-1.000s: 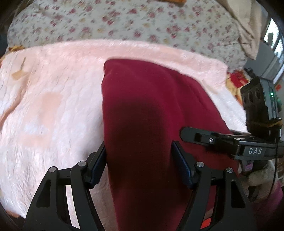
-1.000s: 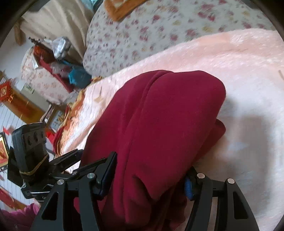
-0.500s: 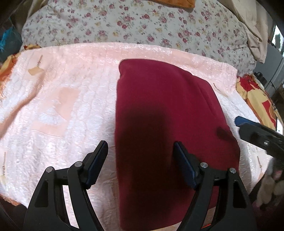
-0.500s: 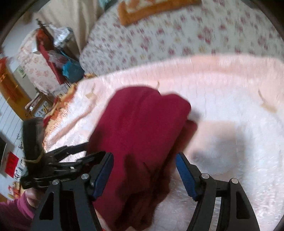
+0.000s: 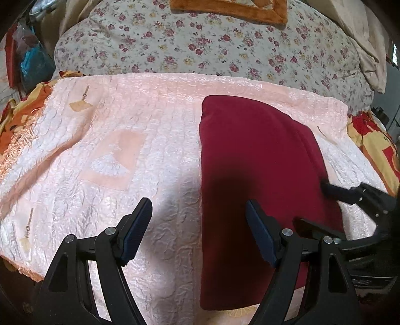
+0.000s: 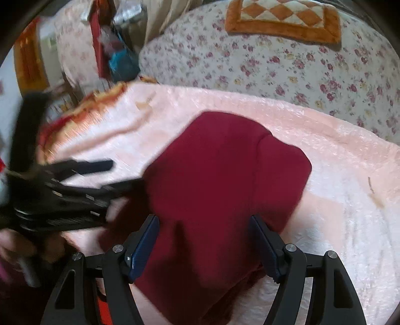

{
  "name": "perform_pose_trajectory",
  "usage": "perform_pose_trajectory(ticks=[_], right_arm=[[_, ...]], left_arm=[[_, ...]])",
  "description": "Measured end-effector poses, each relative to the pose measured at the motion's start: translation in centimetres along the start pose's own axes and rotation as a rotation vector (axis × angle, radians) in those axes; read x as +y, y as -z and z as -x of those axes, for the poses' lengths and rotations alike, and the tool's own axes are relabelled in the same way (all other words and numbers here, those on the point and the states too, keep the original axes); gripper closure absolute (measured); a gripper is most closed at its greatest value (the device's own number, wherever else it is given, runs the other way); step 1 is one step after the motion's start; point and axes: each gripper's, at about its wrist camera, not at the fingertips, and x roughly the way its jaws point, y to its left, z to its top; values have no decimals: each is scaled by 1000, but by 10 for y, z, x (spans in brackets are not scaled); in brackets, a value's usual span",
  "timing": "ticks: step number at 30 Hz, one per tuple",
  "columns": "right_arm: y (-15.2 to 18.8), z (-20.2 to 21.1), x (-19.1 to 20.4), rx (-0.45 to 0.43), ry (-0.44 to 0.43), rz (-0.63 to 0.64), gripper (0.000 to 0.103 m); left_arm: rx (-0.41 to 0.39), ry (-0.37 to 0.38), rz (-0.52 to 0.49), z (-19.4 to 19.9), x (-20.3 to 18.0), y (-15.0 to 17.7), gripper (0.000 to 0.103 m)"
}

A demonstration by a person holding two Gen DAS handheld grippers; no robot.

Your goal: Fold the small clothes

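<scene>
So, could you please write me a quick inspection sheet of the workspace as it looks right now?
Surface: pink quilted blanket spread over the bed, a few creases at its left side.
Job's things: dark red garment lying folded flat on the blanket.
Clutter: nothing seen on the blanket besides the garment.
Grippers: left gripper open, holding nothing; right gripper open above the garment, pads not pressing it.
Cables: nothing seen.
Surroundings: floral duvet behind, orange checked mat on it, blue bag far left.
</scene>
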Motion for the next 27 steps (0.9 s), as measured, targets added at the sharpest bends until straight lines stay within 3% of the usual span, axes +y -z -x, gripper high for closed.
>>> perform_pose_trajectory(ticks=[6, 12, 13, 14, 16, 27], right_arm=[[7, 3, -5, 4, 13, -44, 31], [0, 48, -7, -149, 30, -88, 31], [0, 54, -6, -173, 50, -87, 28], [0, 57, -5, -181, 61, -87, 17], [1, 60, -1, -180, 81, -91, 7], [6, 60, 4, -188, 60, -155, 8]], left_arm=[[-17, -16, -7, 5, -4, 1, 26], [-32, -14, 22, 10, -1, 0, 26], [-37, -17, 24, 11, -1, 0, 26], [-39, -18, 27, 12, -1, 0, 26], [-47, -20, 31, 14, -1, 0, 26], [-58, -36, 32, 17, -4, 3, 26]])
